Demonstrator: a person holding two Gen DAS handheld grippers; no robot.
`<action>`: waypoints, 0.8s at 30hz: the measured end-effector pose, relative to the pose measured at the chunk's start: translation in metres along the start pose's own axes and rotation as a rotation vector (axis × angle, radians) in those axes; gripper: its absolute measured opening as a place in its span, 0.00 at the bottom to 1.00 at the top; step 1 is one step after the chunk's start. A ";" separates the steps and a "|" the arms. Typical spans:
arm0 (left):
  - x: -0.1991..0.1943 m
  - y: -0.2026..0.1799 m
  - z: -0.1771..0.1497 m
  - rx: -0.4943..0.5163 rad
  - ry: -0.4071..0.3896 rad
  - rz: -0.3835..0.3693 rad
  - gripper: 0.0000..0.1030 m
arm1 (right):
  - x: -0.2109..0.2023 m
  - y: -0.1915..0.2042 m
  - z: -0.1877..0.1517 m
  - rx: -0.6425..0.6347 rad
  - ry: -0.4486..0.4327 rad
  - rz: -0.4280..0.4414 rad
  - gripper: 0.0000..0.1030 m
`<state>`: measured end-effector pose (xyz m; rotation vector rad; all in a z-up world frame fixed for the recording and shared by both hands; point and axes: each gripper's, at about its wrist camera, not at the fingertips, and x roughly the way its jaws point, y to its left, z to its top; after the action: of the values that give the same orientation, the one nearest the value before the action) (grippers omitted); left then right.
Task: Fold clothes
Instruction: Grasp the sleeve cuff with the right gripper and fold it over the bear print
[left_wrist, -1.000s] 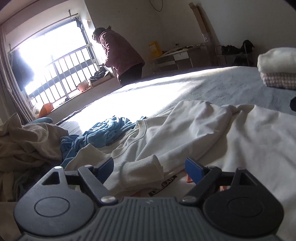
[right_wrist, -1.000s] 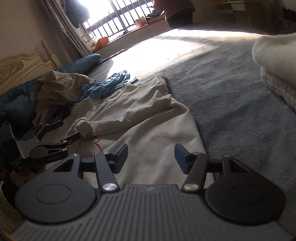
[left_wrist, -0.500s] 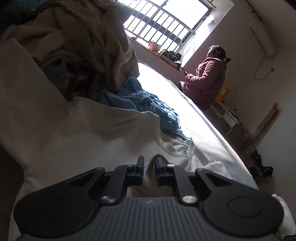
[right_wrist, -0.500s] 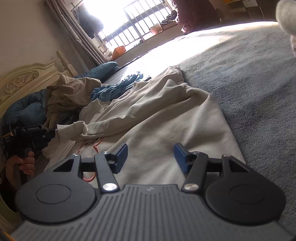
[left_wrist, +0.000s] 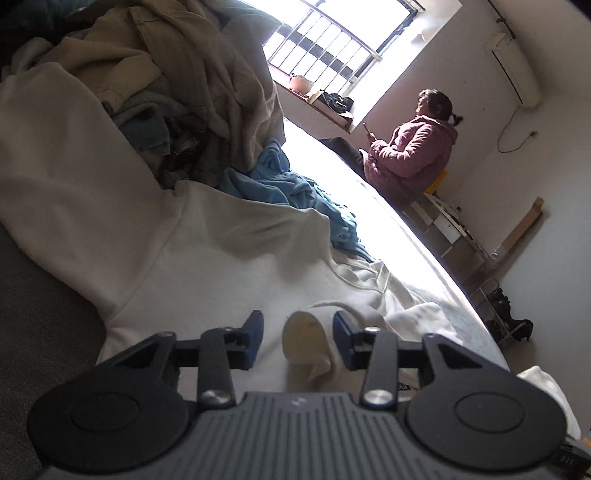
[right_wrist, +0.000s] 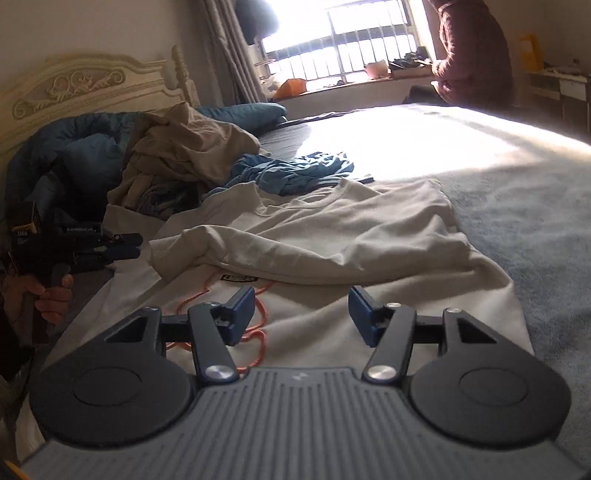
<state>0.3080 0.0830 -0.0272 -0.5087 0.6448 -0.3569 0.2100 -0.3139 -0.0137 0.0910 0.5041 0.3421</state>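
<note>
A white sweatshirt (left_wrist: 207, 258) (right_wrist: 332, 229) with an orange print lies spread on the bed. One sleeve is folded across its chest. The sleeve's cuff (left_wrist: 304, 339) sits between the jaws of my left gripper (left_wrist: 298, 338). Those jaws are opening and the pads stand apart from the cuff. In the right wrist view the left gripper (right_wrist: 125, 247) is at the left edge, held by a hand, its tips just short of the cuff (right_wrist: 162, 254). My right gripper (right_wrist: 301, 314) is open, low over the sweatshirt's lower half with nothing between its fingers.
A pile of beige and blue clothes (left_wrist: 166, 74) (right_wrist: 184, 147) lies by the carved headboard (right_wrist: 74, 85). A crumpled blue garment (left_wrist: 280, 184) (right_wrist: 295, 171) sits beyond the collar. A person in a pink jacket (left_wrist: 410, 155) is at the window. Grey bedspread (right_wrist: 517, 206) stretches right.
The left gripper rolled and swung sideways, shut on the sleeve cuff, and has now spread its jaws off it. The right gripper shifted and rolled over the sweatshirt, still open.
</note>
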 end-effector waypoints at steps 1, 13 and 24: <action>0.002 -0.004 -0.002 0.012 -0.001 0.007 0.65 | 0.008 0.023 0.009 -0.105 -0.006 0.004 0.54; 0.048 0.021 0.007 -0.173 0.057 -0.073 0.56 | 0.167 0.138 0.002 -0.948 0.119 -0.101 0.22; 0.022 0.023 0.002 0.033 0.062 -0.149 0.65 | 0.134 0.080 0.058 -0.389 0.127 0.099 0.05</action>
<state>0.3294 0.0921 -0.0495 -0.5176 0.6616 -0.5249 0.3243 -0.1928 -0.0107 -0.2852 0.5511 0.5391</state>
